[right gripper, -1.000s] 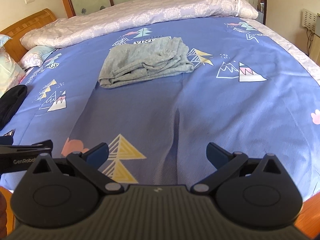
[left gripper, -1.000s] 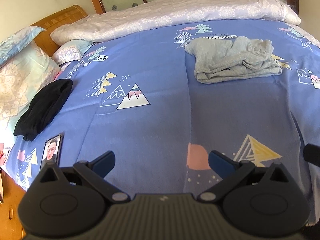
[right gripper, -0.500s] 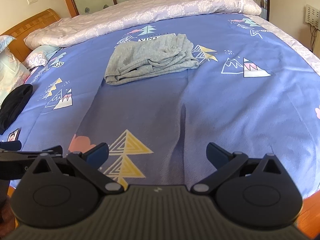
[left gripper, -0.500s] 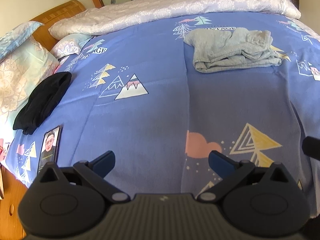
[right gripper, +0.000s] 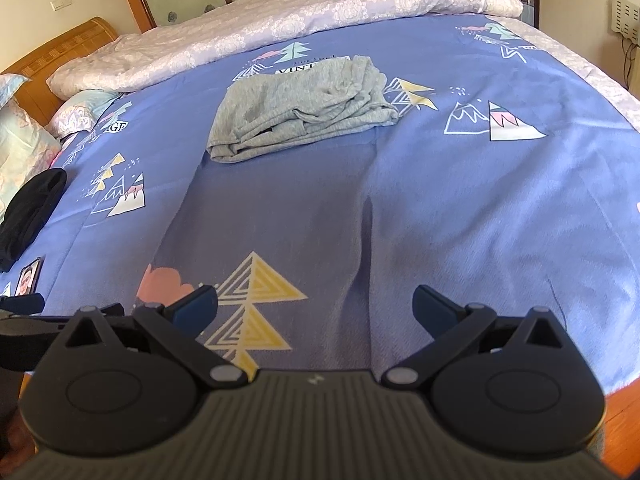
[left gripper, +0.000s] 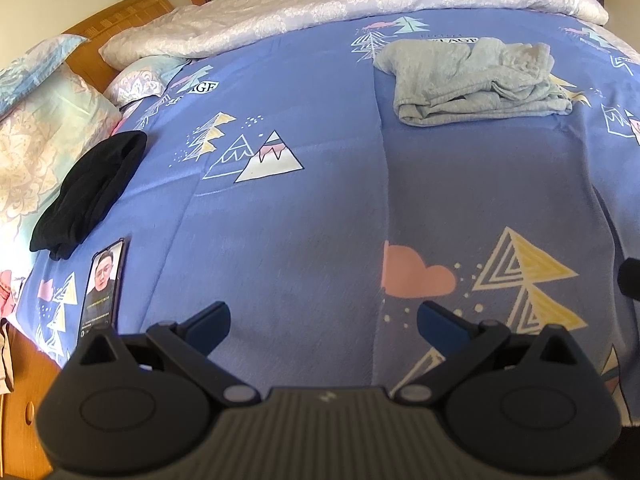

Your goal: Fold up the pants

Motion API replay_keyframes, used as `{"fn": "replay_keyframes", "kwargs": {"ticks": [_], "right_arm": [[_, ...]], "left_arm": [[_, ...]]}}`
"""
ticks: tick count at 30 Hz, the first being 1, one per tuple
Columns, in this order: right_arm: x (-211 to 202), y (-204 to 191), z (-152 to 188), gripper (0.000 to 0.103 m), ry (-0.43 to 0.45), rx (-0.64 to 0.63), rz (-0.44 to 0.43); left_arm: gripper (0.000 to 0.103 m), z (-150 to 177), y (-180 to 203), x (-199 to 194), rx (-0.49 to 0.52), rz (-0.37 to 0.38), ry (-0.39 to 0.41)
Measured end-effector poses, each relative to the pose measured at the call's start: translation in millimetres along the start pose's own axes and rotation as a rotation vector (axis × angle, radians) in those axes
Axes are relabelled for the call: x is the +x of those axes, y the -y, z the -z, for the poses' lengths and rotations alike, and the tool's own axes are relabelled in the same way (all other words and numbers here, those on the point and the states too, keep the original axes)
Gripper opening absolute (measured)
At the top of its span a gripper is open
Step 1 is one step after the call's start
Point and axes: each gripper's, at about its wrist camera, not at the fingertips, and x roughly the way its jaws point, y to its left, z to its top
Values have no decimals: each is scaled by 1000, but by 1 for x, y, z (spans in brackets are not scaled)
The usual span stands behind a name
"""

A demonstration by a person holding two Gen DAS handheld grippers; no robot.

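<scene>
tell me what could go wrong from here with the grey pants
The grey pants lie bunched in loose layers far up the bed, so an open gripper may pinch only the top layer or snag the blue bedsheet beneath. A sideways drag could reach the phone at the bed edge.

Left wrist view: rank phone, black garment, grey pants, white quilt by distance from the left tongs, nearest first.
From the left tongs:
1. Phone, near left, by the bed edge.
2. Black garment, left, just beyond the phone.
3. Grey pants, far right of centre.
4. White quilt, along the bed's far side.
</scene>
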Motion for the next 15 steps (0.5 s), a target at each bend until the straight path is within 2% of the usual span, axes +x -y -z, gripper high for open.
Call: {"fn": "replay_keyframes", "kwargs": {"ticks": [7,15], "right_arm": [[1,1,0,103,-4,0,-1],[3,4,1,103,-3,6,1]], "left_arm": [[103,1,2,2,11,4,-5],[103,2,5,0,34,42,18]]}}
